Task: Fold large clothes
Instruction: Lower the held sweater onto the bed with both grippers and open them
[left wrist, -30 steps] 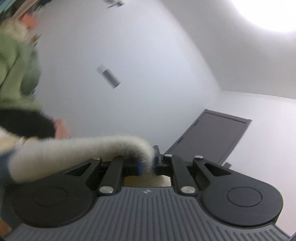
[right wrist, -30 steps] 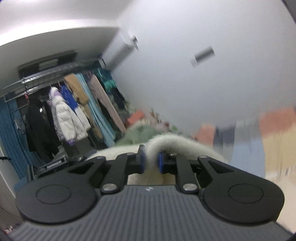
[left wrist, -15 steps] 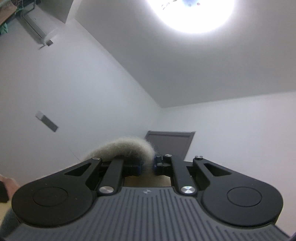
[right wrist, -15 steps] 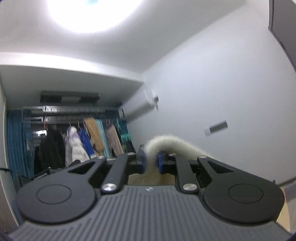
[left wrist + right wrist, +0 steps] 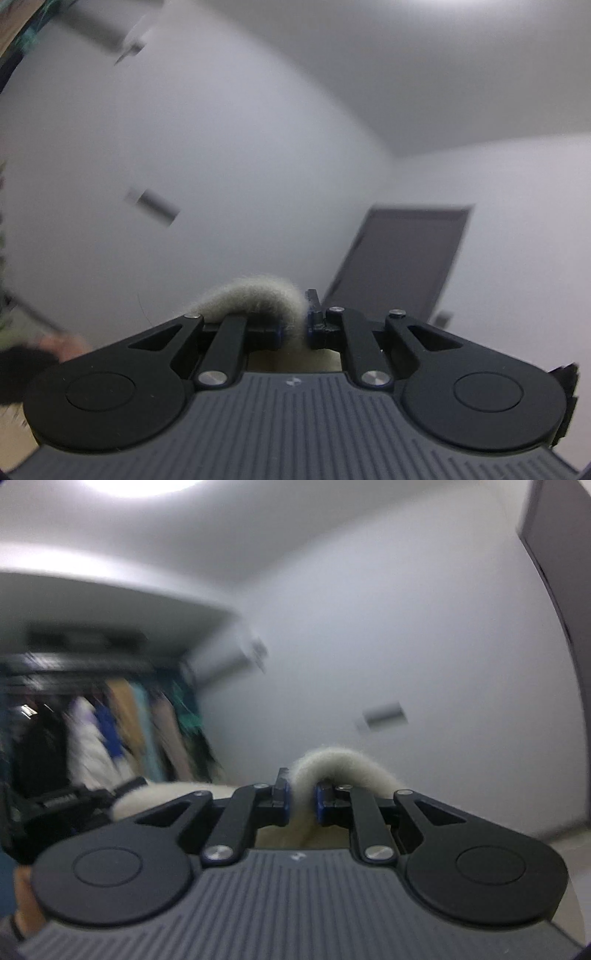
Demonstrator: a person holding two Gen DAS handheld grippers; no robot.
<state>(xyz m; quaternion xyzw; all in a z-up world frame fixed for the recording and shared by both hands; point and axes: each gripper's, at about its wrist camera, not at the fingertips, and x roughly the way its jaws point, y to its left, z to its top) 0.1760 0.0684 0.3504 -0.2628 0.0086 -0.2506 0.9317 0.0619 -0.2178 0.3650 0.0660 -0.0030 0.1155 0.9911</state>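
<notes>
White walls and a dark door (image 5: 402, 258) fill both views. Your left gripper (image 5: 294, 326) and right gripper (image 5: 301, 799) each pinch the fluffy cream woollen garment (image 5: 343, 768), which hangs between them, below both.

Black tongs (image 5: 294, 325), blue pads, silver screws.

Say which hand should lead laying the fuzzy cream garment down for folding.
Neither clearly: the left gripper and right gripper each clamp a fold of the fuzzy cream garment. Probably lower both together.
</notes>
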